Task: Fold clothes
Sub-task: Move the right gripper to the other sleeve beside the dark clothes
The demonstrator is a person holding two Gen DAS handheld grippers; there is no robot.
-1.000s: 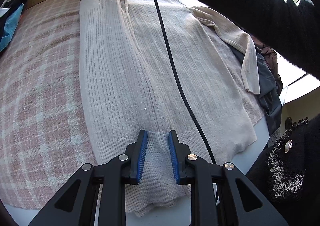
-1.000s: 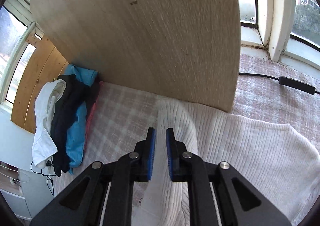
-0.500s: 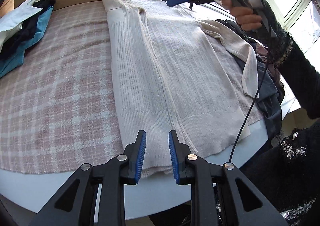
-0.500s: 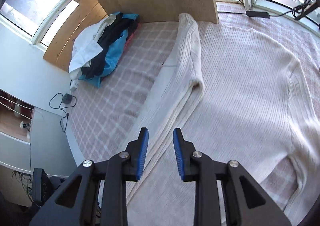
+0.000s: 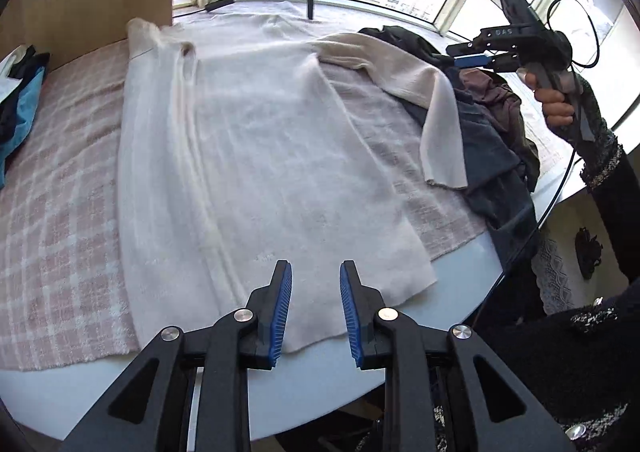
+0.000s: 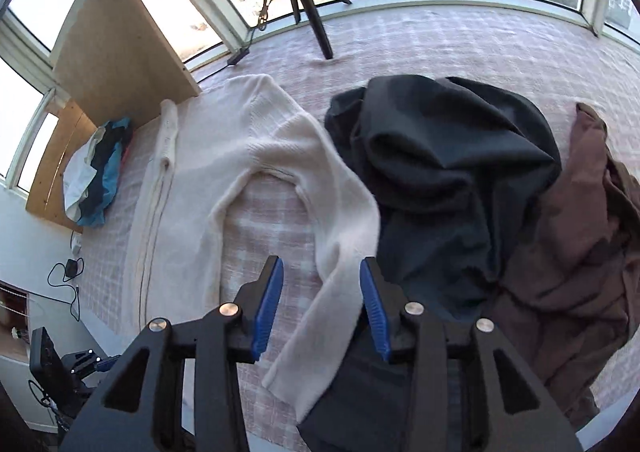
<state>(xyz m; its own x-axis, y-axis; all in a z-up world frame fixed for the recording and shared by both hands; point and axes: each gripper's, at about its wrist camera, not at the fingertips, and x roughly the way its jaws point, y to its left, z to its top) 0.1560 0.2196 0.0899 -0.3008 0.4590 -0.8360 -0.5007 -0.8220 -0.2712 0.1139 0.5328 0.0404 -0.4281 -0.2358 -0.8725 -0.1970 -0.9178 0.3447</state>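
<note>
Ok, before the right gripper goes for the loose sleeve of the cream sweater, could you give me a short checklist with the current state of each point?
1. Right gripper has just been opening, nothing clamped: ok.
2. Left gripper open, hovering over the hem, holding nothing: ok.
3. Loose sleeve lying flat: not ok, it is draped partly over the dark garment.
4. Other sleeve already folded in along the body: ok.
5. Cream sweater body spread flat on the checked cloth: ok.
6. Sleeve cuff free of the dark garment: cannot tell.
</note>
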